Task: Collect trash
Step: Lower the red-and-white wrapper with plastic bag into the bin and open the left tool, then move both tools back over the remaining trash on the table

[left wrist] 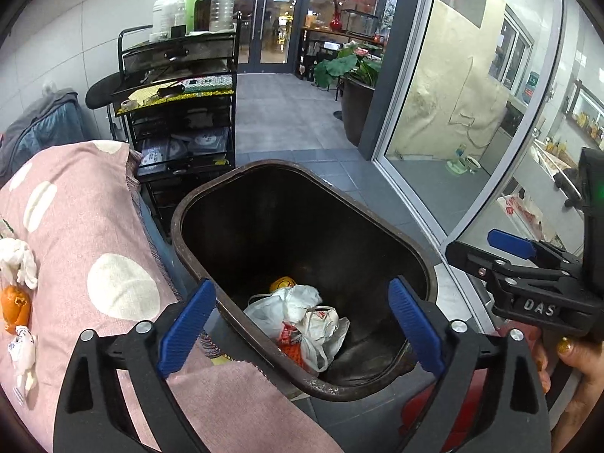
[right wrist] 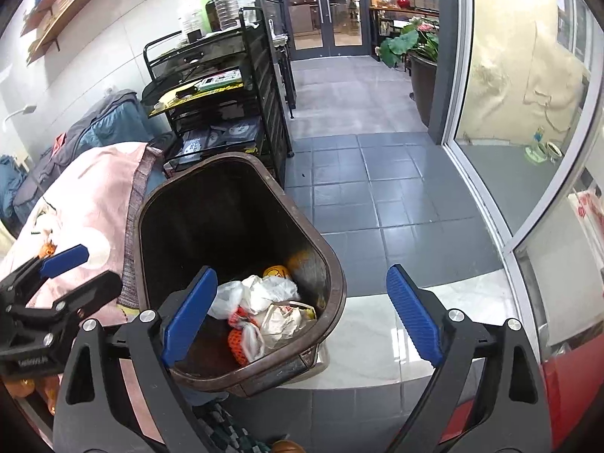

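Observation:
A dark brown trash bin (left wrist: 211, 204) stands beside a pink-covered surface (left wrist: 94, 234); it also shows in the right wrist view (right wrist: 332, 264). Inside lie crumpled white bags and wrappers (left wrist: 302, 317) and a yellow item (left wrist: 281, 283). On the pink cover lie an orange peel (left wrist: 15, 305), a crumpled tissue (left wrist: 17, 260) and a small wrapper (left wrist: 22, 355). My left gripper (left wrist: 302, 332) is open and empty above the bin. My right gripper (right wrist: 302, 321) is open and empty over the bin's right rim; it also shows at the right of the left wrist view (left wrist: 502, 245).
A black wire cart (left wrist: 181, 105) with bottles on top stands behind the bin. A glass sliding door (left wrist: 472, 113) runs along the right. A large potted plant (left wrist: 355, 90) stands on the grey tiled floor (right wrist: 358, 188). Glass double doors are at the back.

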`<action>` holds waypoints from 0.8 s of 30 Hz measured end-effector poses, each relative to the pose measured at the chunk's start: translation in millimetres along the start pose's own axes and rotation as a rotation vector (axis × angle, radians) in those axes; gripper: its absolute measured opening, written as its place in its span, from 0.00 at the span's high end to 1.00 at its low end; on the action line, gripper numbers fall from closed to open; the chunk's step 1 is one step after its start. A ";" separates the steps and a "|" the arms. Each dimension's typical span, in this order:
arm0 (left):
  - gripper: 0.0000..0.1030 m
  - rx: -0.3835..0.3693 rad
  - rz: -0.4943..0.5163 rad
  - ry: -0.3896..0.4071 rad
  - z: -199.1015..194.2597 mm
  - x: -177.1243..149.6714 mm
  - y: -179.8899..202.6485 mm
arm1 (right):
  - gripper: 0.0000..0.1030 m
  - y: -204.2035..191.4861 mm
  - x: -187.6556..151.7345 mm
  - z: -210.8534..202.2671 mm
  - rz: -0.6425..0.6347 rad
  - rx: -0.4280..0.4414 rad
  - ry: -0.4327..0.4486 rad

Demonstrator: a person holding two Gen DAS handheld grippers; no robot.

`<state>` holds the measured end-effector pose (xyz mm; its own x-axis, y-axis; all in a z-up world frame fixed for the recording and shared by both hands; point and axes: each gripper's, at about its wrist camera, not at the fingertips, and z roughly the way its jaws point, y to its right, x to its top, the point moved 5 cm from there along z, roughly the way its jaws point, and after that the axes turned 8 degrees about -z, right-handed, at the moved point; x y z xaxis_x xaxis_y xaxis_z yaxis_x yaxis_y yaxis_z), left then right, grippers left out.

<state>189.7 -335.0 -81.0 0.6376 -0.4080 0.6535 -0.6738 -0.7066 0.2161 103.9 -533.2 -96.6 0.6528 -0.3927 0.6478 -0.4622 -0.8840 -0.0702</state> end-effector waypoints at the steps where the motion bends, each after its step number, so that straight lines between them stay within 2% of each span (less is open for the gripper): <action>1: 0.10 -0.001 0.000 0.003 -1.7 -0.4 0.0 | 0.11 -0.5 0.1 0.5 0.002 0.002 -0.001; 11: 0.06 0.004 -0.039 0.082 -38.6 -5.2 -4.0 | 0.10 -10.2 3.3 -5.1 0.017 0.042 0.041; 24: 0.06 0.034 -0.124 0.178 -95.5 -24.4 -41.9 | 0.10 -69.0 11.4 -12.2 -0.080 0.162 0.104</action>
<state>166.7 -240.2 -36.7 0.6368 -0.2101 0.7418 -0.5793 -0.7653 0.2805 135.9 -473.6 -75.1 0.6143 -0.2985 0.7304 -0.3029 -0.9440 -0.1310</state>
